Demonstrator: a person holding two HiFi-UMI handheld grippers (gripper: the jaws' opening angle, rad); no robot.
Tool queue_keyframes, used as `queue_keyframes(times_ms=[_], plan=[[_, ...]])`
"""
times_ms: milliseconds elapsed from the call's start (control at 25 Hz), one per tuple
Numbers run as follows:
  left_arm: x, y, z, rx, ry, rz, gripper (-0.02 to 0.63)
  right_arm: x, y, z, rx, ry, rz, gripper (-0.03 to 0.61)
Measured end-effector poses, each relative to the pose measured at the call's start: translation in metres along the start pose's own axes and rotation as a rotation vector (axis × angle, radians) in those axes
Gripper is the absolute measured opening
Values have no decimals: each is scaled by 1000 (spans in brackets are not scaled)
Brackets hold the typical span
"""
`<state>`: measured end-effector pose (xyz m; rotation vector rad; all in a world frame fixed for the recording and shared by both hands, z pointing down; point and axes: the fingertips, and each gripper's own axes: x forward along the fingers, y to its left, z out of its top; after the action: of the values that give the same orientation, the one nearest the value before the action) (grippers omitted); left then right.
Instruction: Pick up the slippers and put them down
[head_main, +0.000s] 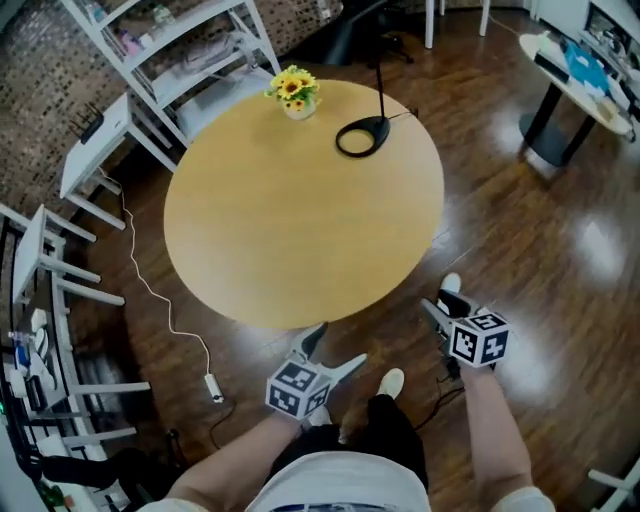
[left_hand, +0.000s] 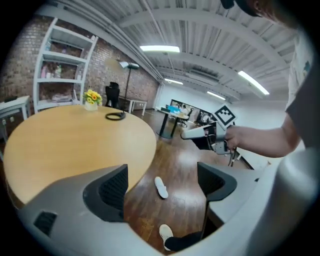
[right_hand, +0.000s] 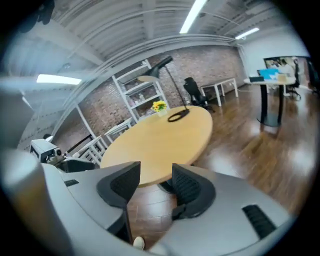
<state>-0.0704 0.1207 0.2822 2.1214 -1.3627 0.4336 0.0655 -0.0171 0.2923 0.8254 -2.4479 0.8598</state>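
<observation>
Holds left gripper (head_main: 335, 350) and right gripper (head_main: 442, 303) empty with jaws apart, above slipper (left_hand: 161, 187) flat on floor (head_main: 520, 250) beside worktop (head_main: 300, 220). Risks nudging thin slipper away, or clipping worktop edge, on reaching down.

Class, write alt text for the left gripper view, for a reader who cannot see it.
The left gripper hangs open and empty above a dark wooden floor, where a white slipper lies, seen between its jaws. A round wooden table fills the left; at the right a hand holds the right gripper.
</observation>
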Motion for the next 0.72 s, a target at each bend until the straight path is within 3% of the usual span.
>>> queue_keyframes(times_ms=[160,400,520,720], plan=[[-87,38,23,-29,-113,101,434,-5,114,36,-185,13,37,222],[-215,108,-9,-130,-175,271,435,12,252,12,-280,33,97,222],[-263,128,-17,-126,-198,308,435,15,294,-11,-295,47,75,222],[-298,150,-32,-126,-203,312,435,18,323,-36,-301,71,32,221]])
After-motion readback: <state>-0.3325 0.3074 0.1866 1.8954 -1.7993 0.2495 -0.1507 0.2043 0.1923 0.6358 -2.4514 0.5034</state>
